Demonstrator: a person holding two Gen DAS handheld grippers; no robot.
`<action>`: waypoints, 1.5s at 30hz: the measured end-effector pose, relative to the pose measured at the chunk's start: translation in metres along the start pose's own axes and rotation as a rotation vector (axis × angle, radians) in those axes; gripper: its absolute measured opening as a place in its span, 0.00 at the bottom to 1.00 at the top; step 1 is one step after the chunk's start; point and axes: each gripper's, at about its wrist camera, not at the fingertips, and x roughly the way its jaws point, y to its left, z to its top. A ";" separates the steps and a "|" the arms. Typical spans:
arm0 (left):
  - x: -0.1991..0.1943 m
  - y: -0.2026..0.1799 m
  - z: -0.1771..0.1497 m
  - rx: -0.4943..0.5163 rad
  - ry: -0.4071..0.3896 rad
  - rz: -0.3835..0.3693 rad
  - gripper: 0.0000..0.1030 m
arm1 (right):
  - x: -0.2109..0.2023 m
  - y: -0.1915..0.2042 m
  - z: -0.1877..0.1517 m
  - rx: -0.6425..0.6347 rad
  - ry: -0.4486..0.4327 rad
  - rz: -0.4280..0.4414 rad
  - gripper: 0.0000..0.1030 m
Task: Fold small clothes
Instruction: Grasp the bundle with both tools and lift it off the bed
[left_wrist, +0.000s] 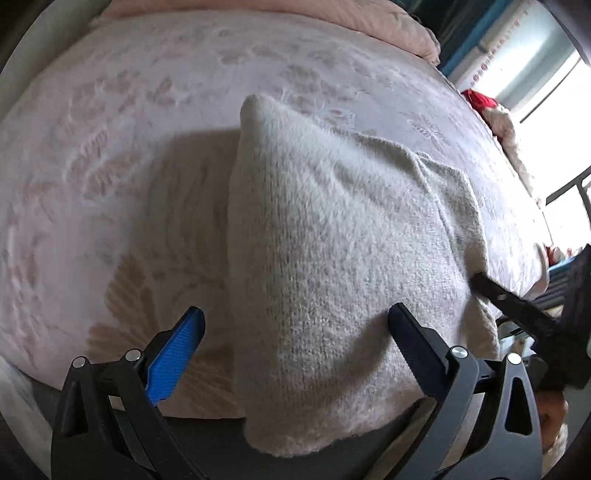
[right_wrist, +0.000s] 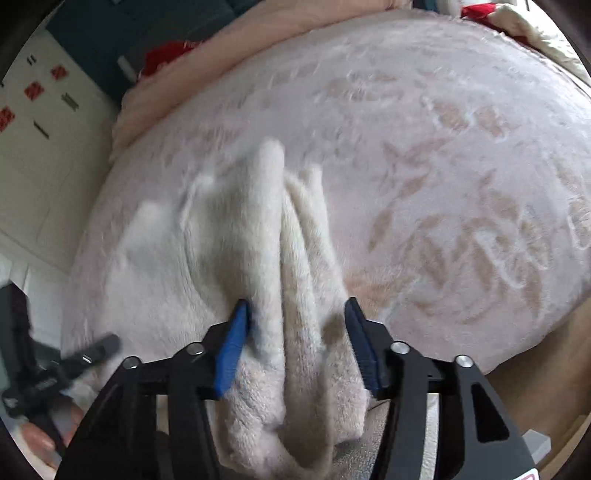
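Sweater (left_wrist: 332, 258): 1 cream knit piece, lying folded on the bed (left_wrist: 110, 166), near its front edge.
Left gripper (left_wrist: 295, 328): fingers spreading wide; the sweater's near end is lying between them, the right fingertip (left_wrist: 400, 314) resting on the knit, the blue left one (left_wrist: 192, 321) sitting over the bed cover just beside the sweater's edge.
Right gripper (right_wrist: 295, 314): fingers parted, straddling 2 raised folds of sweater (right_wrist: 288, 295); whether they are squeezing cannot be told.
Pose: both grippers are pointing forward and down over the bed; the right one's finger is reaching the sweater's right edge in the left view.
Count: 1 sweater, 2 grippers, 1 bed.
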 end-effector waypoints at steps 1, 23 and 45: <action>0.004 0.004 0.001 -0.016 0.007 -0.016 0.95 | -0.001 -0.001 0.002 0.005 -0.005 0.002 0.65; -0.039 -0.024 0.043 0.032 0.042 -0.260 0.45 | -0.041 0.034 0.036 0.112 -0.072 0.195 0.28; -0.426 -0.105 0.045 0.547 -0.820 -0.430 0.49 | -0.405 0.176 0.059 -0.290 -0.919 0.435 0.29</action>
